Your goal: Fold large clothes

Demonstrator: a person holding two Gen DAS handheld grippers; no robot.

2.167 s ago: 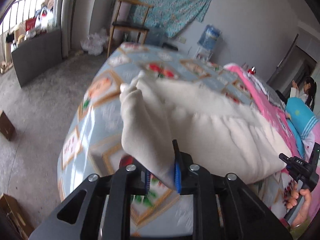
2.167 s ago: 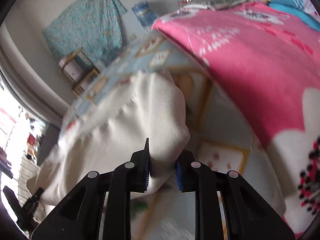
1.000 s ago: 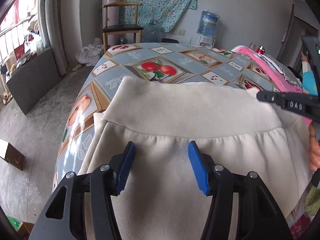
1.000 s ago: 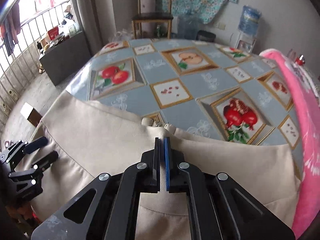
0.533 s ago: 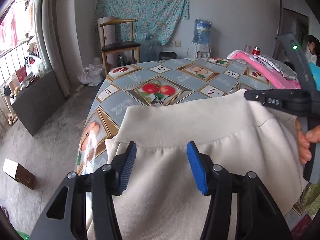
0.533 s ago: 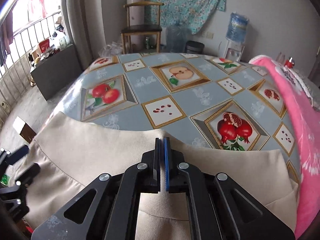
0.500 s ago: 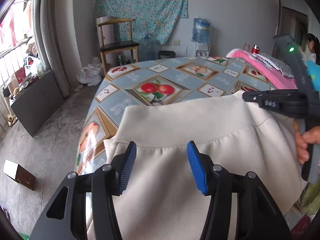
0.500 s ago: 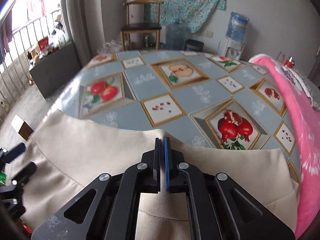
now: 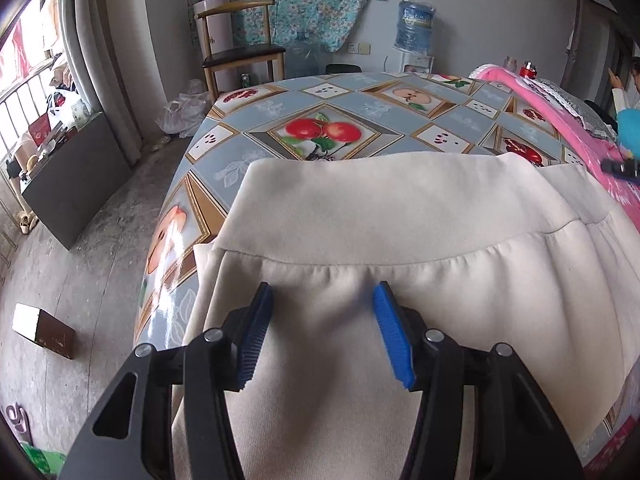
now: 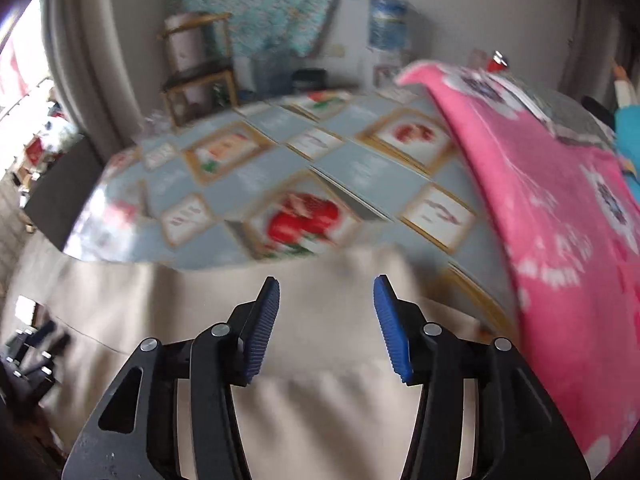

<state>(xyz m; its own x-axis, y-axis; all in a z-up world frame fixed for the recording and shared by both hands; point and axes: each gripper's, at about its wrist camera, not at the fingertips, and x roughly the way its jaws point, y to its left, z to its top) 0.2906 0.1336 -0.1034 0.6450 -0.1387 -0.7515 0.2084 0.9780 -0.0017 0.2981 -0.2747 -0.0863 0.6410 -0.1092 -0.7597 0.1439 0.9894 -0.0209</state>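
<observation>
Since a second ago the right gripper (image 10: 326, 322) has let go of the waistband; its jaws are opening with nothing clamped between them, and its view has swung right and blurred. The left gripper (image 9: 322, 332) hovers with jaws apart, gripping nothing. The cream garment (image 9: 400, 240) fills the lower half of both frames on the fruit-print tablecloth (image 9: 320, 120), its waistband running left to right across each picture, just ahead of both fingertips. Neither hand looks clearly nearer.
</observation>
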